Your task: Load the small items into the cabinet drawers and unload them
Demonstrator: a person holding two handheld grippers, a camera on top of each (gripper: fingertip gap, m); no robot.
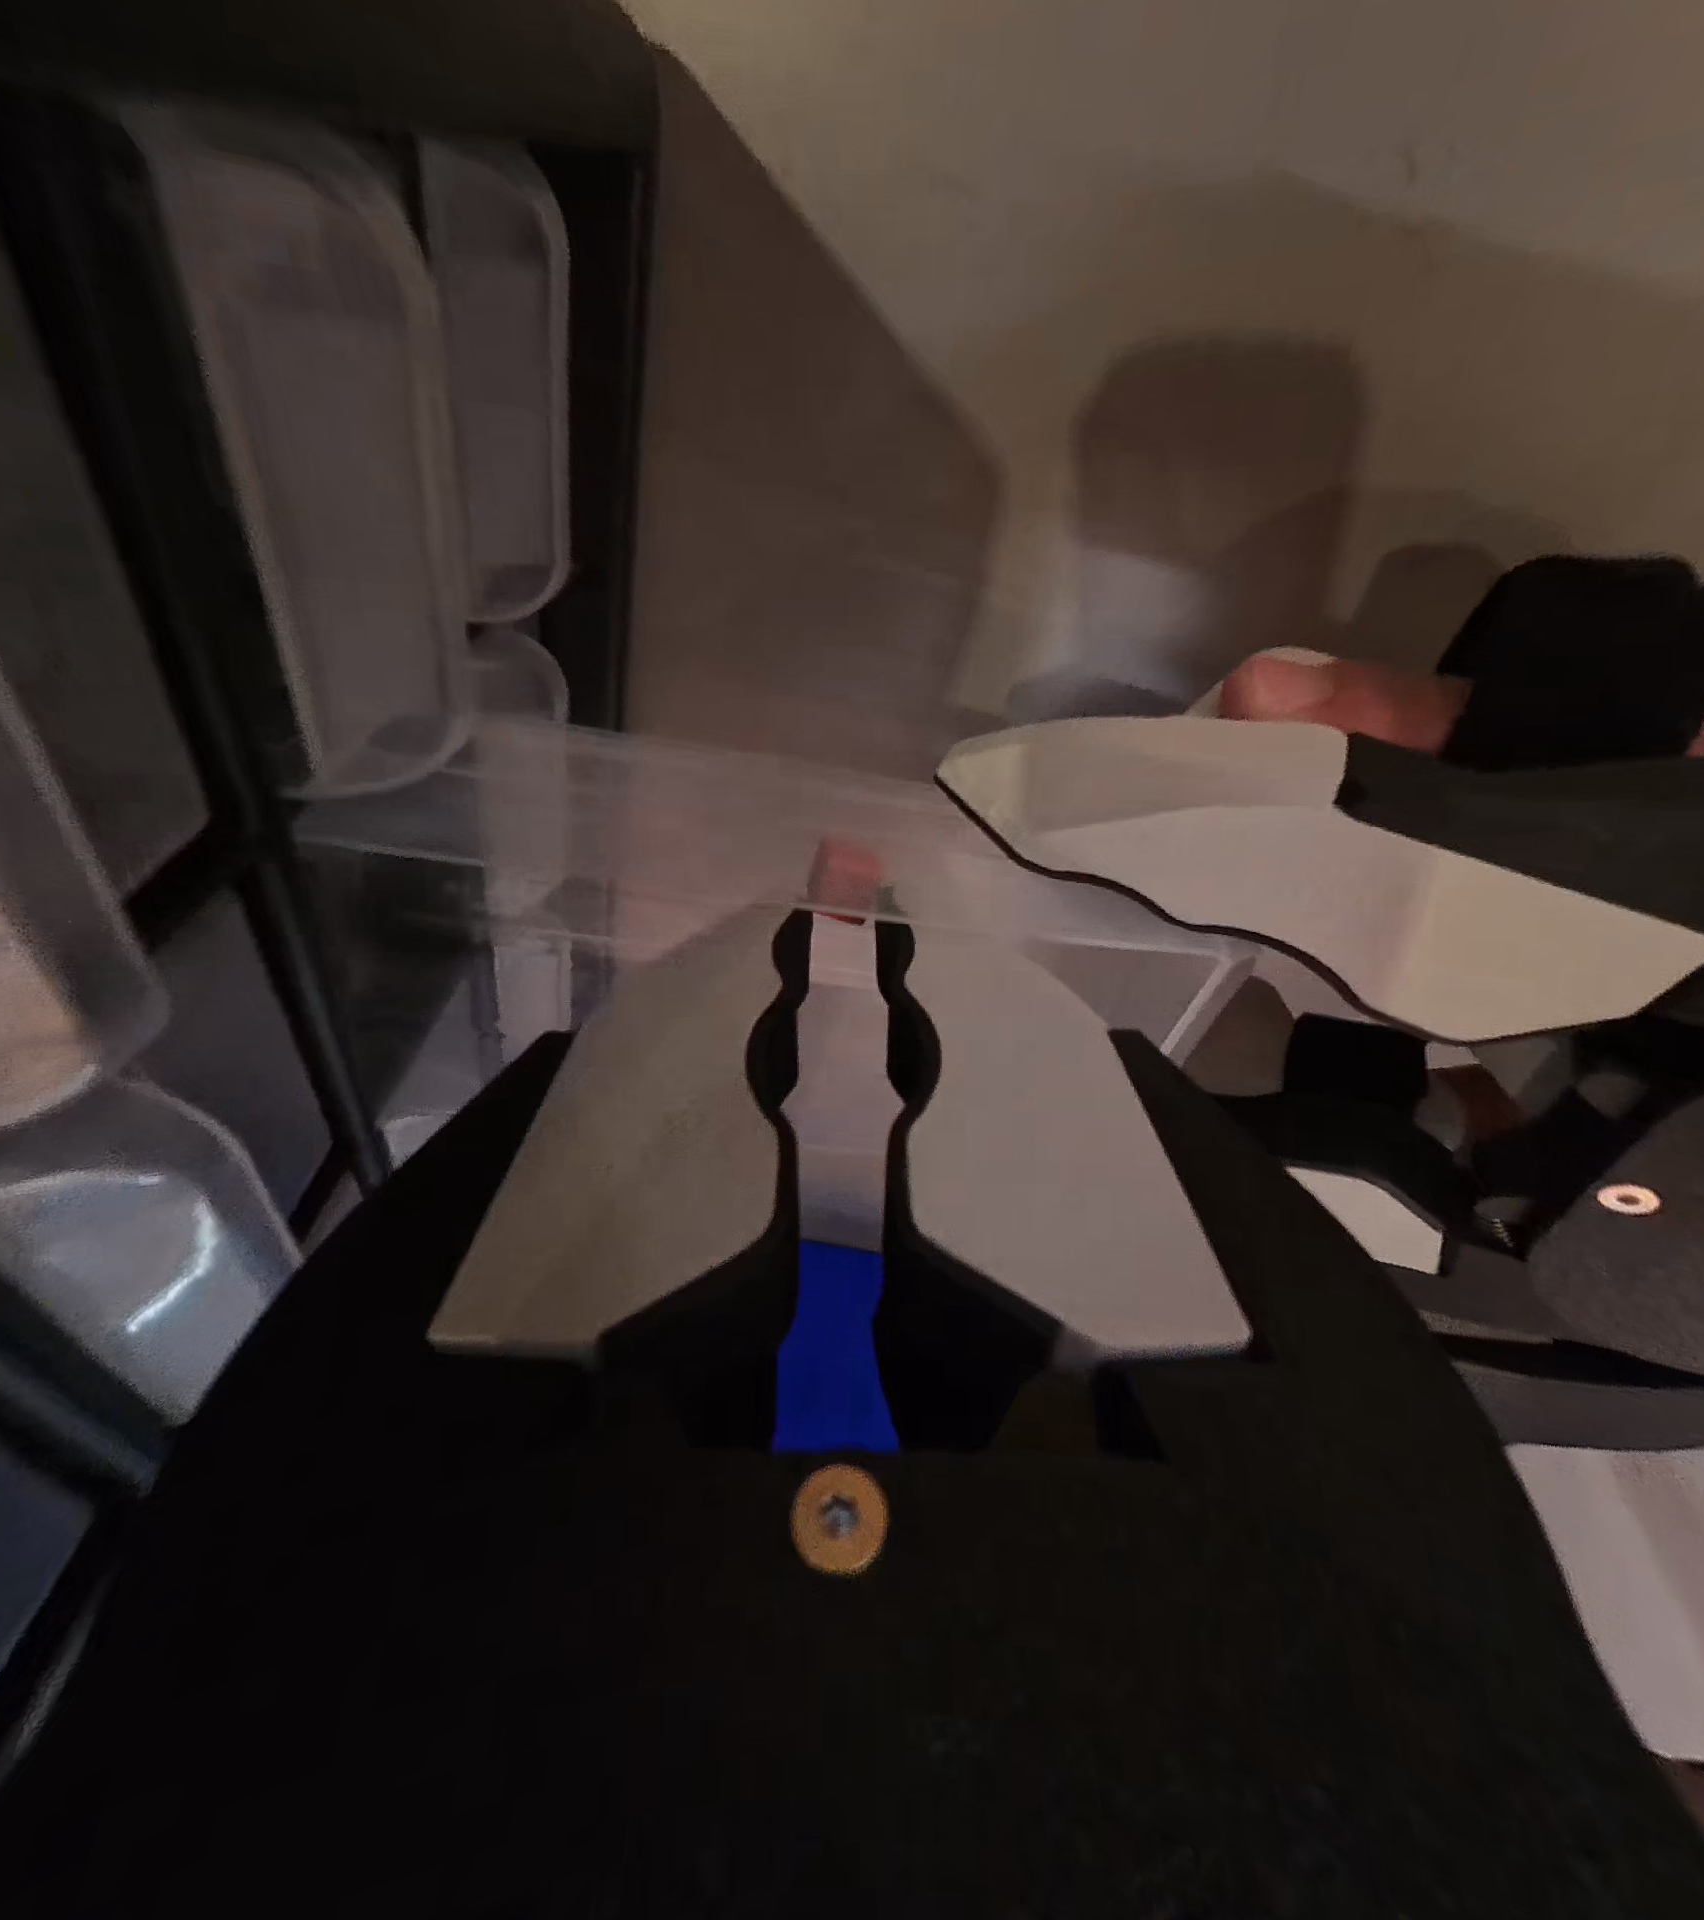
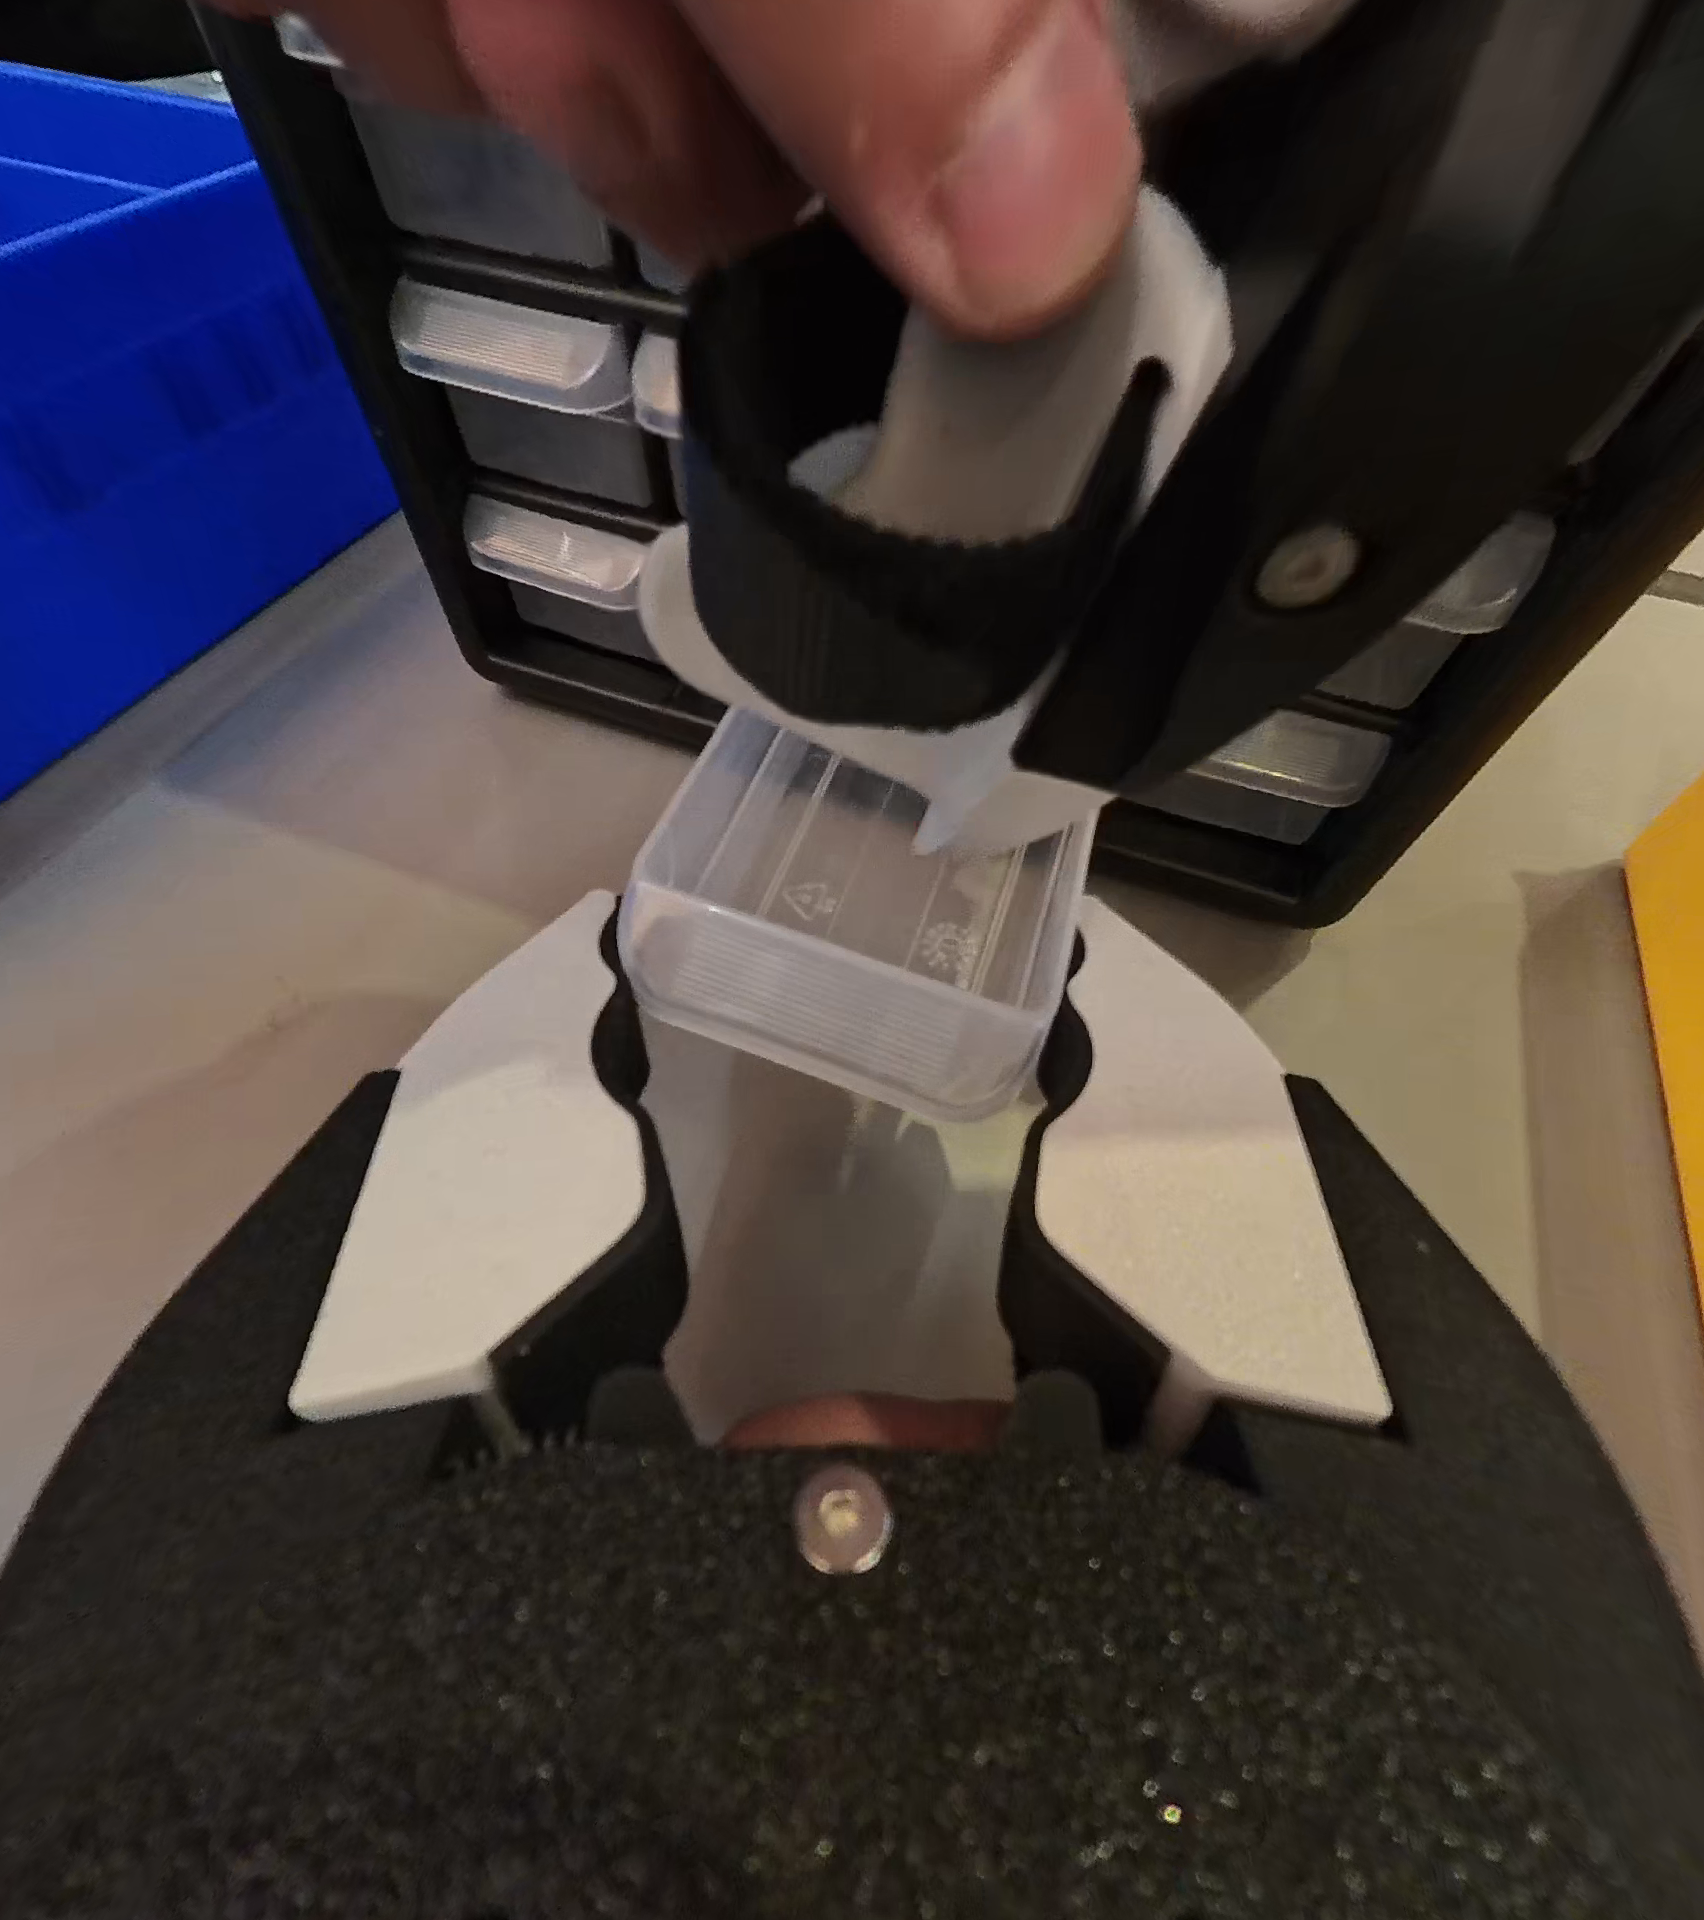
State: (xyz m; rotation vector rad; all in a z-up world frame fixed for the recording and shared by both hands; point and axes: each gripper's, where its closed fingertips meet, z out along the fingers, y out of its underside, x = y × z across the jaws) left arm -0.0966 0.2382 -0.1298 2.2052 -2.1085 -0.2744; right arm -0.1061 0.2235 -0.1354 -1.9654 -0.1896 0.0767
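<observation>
Clear plastic fills mid-frame in our right wrist view: the drawer sits pulled out of the black cabinet, our right gripper clamped on its front end, fingers pressing both sides. Our left gripper reaches in from above, jaws nearly closed on a small red item over the drawer. A thumb presses its handle at upper centre. Blue bin at upper left.
</observation>
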